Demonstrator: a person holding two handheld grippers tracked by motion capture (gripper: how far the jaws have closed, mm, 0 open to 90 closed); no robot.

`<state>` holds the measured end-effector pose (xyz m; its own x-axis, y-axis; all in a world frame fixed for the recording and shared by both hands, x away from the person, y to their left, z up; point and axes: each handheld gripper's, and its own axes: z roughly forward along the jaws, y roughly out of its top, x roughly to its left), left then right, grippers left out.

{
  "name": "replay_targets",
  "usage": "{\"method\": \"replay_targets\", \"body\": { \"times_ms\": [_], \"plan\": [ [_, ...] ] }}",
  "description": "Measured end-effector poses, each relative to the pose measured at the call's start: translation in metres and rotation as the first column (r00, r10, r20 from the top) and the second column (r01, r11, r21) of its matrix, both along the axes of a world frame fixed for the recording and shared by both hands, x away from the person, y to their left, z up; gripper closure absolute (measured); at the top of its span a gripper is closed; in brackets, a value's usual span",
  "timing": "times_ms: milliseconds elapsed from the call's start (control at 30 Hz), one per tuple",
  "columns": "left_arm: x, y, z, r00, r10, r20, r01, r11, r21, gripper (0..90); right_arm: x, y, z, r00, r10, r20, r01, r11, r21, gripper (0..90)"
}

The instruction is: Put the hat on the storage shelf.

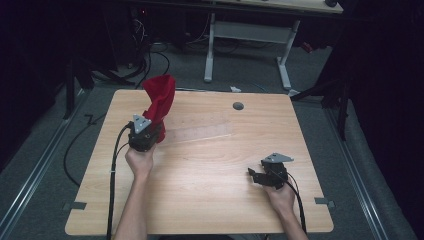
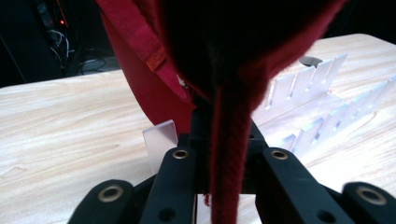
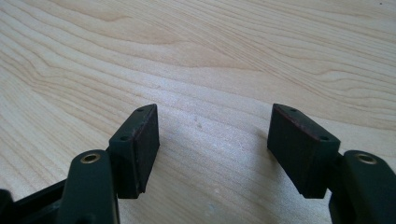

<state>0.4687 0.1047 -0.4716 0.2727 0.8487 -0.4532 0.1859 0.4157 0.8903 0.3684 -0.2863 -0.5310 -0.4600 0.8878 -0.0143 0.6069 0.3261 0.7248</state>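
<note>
The red cloth (image 1: 161,102) stands up off the desk (image 1: 210,165) in the high view, bunched and held aloft at about ten o'clock from the desk's middle. The left gripper (image 1: 150,131) has it from below: its fingers are drawn narrow on a gathered strip of the fabric, and the bulk of the cloth rises from them toward one o'clock. In the left gripper view the same strip runs straight down between the two black fingers (image 2: 280,186), pinched between them, while the rest of the cloth (image 2: 154,88) billows above and behind (a small orange tag sits on a hem at its left side). Whether the pads press hard or only lightly cannot be told, but the strip is clamped there and hangs from the grip.

Just behind the cloth, at about three o'clock from the left gripper, lies a clear slotted rack (image 1: 200,133) flat on the desk; in the left gripper view its notched walls (image 2: 322,107) show at the right, apart from the fabric.

The right gripper (image 1: 256,175) rests low at about four o'clock from the desk's middle, well apart from the cloth. Its fingers (image 3: 137,144) stand wide, with bare wood grain between them. A grey round grommet (image 1: 238,106) sits in the desk near twelve o'clock.
</note>
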Motion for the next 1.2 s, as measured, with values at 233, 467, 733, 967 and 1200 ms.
{"method": "replay_targets", "body": {
  "times_ms": [233,467,733,967,1200],
  "plan": [
    [0.000,0.000,-0.001,0.9997,0.013,-0.019,-0.012,0.9997,0.023,70.2,0.000,0.000,0.000,1.0000,0.002,-0.001,-0.002,1.000,0.000,33.5],
    [-0.006,0.002,0.001,0.9993,0.006,-0.036,-0.006,0.9999,0.013,49.9,0.000,0.000,0.000,1.0000,0.004,0.000,-0.004,1.000,-0.001,33.6],
    [-0.016,0.009,0.003,0.9985,0.001,-0.055,-0.002,0.9998,-0.021,41.5,-0.001,0.000,0.000,1.0000,0.005,-0.003,-0.005,1.000,0.000,33.0],
    [-0.026,0.010,0.012,0.9994,-0.020,-0.029,0.019,0.9993,-0.032,36.0,-0.001,0.000,0.000,1.0000,0.007,-0.001,-0.007,1.000,-0.001,33.0],
    [-0.035,0.011,0.020,0.9986,-0.051,-0.011,0.050,0.9963,-0.069,35.0,-0.001,0.000,0.000,1.0000,0.007,-0.001,-0.007,1.000,-0.001,33.0]
  ]
}}
